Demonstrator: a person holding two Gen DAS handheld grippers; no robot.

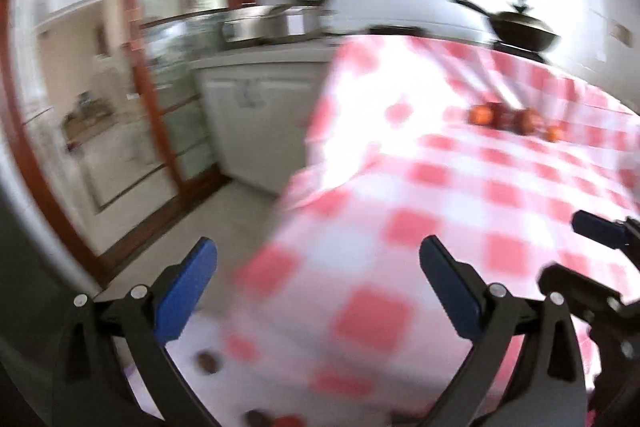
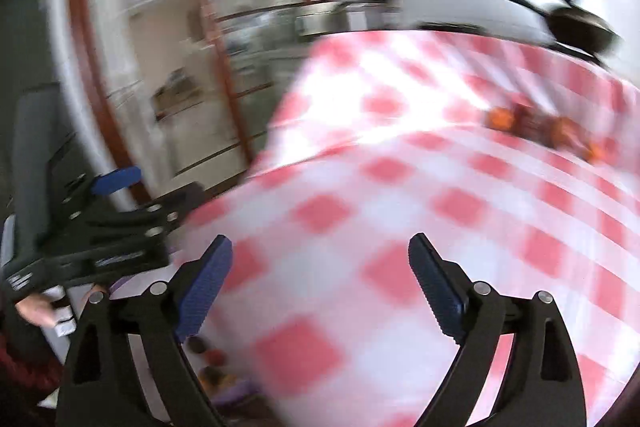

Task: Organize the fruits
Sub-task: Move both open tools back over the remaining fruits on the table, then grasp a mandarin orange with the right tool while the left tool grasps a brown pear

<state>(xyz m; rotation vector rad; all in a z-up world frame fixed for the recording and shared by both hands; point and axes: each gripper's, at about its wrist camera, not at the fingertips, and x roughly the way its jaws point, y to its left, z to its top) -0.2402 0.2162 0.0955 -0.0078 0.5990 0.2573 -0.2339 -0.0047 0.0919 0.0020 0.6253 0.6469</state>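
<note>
Both views are blurred. The left tongs [image 1: 318, 267] and the right tongs [image 2: 320, 263] are spread wide, with nothing between them, above the worktop [image 1: 460, 211] with its red checked cloth. The fruits [image 1: 516, 121] lie together far back on the cloth.

Both wrist views are heavily motion-blurred; only the black gripper frames with blue pads, left gripper [image 1: 318, 283] and right gripper [image 2: 320, 283], stay sharp. Daylight enters through the wood-framed glass door [image 1: 168, 75] at left. Glare blows out the red-and-white checked tablecloth [image 1: 460, 187] along its upper left fold. The small orange-red fruits [image 1: 512, 121] are smeared blobs. Strong fisheye bending, with dark vignette at the corners. Overall bright, with little visible shadow.
</note>
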